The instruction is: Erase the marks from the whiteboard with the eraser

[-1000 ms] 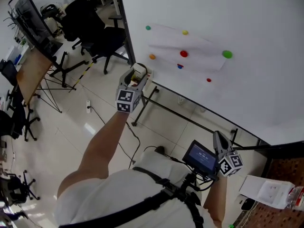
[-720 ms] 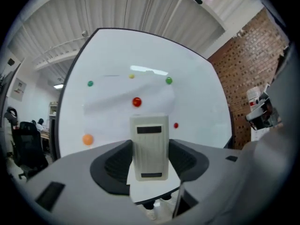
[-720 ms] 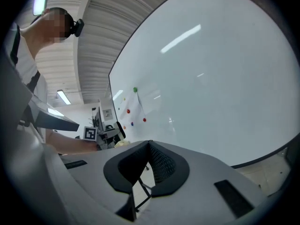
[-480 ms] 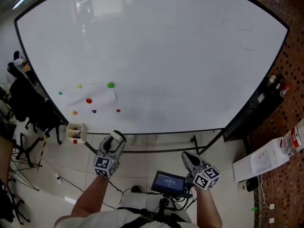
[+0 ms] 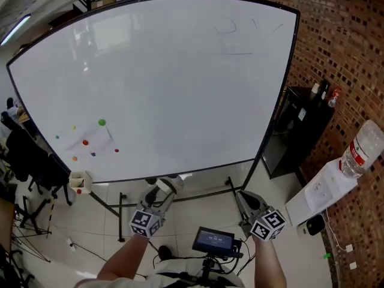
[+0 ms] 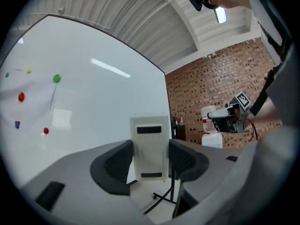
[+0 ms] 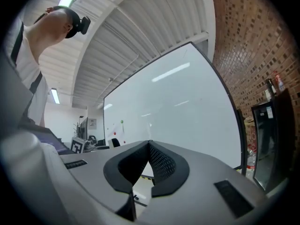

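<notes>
Left hand-held gripper (image 6: pixel 149 162) clamped on white rectangular plastic eraser (image 6: pixel 150 142). Right hand-held gripper (image 7: pixel 149 162) jaws together, empty. Faint dark marks (image 5: pixel 237 54) near large white whiteboard's (image 5: pixel 180 95) top right corner.

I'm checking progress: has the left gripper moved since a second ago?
Yes. The left gripper, shut on the eraser, has moved right along the whiteboard, away from the small box at its lower-left corner.
</notes>
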`<state>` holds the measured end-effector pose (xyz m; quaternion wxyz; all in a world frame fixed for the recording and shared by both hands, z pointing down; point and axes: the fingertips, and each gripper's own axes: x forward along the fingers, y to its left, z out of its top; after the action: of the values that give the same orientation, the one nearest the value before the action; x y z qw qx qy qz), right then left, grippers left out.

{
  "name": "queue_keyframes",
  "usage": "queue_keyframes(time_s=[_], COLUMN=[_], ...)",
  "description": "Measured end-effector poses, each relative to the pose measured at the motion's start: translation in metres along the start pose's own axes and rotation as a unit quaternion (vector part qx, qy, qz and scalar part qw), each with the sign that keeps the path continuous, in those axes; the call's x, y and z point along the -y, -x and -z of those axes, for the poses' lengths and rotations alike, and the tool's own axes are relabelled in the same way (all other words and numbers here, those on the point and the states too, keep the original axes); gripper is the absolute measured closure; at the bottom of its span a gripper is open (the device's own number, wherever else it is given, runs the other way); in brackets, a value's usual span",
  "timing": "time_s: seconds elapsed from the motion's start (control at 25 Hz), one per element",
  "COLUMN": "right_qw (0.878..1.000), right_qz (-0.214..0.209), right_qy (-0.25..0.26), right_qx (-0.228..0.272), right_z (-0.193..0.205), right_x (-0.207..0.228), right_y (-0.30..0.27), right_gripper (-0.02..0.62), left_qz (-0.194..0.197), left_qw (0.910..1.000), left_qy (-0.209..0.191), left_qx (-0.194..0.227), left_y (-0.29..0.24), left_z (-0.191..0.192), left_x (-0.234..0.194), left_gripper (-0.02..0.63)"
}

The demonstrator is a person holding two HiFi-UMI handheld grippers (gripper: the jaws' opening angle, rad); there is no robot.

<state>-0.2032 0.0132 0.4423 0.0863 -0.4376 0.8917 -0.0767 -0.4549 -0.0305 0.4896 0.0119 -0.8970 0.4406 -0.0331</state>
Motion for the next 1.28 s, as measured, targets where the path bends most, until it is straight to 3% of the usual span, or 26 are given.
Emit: queue_keyframes(time_s=[0.24, 0.48, 0.68, 0.96, 1.12, 1.28], right_qw=[1.000, 0.998, 0.998, 0.995, 0.993, 0.987], right_qz=[0.011, 0.015, 0.031, 0.076, 0.085, 0.086], right_qy=[-0.002, -0.018, -0.018, 0.023, 0.048, 0.099], right_qx=[0.025, 0.054, 0.051, 0.057, 0.066, 0.092], right_z=[-0.023, -0.035, -0.035, -0.073, -0.103, -0.154], right_x=[0.034, 0.055, 0.084, 0.130, 0.149, 0.150], right_y=[0.066, 0.080, 0.081, 0.076, 0.058, 0.017], right_gripper=[0.574, 0.574, 0.574, 0.574, 0.574, 0.574], left_qz=[0.023, 0.033, 0.061, 0.126, 0.130, 0.112], left_qw=[0.9996, 0.9987, 0.9974, 0.9834, 0.9761, 0.9649], left_qy=[-0.011, -0.024, -0.035, -0.127, -0.162, -0.217], left_qx=[-0.011, -0.030, -0.018, 0.027, 0.063, 0.096], left_y=[-0.012, -0.025, -0.077, -0.150, -0.179, -0.191], left_z=[-0.007, -0.015, -0.024, -0.054, -0.090, -0.151], left_x=[0.087, 0.106, 0.120, 0.149, 0.138, 0.093], left_gripper=[0.331, 0.331, 0.333, 0.333, 0.333, 0.331])
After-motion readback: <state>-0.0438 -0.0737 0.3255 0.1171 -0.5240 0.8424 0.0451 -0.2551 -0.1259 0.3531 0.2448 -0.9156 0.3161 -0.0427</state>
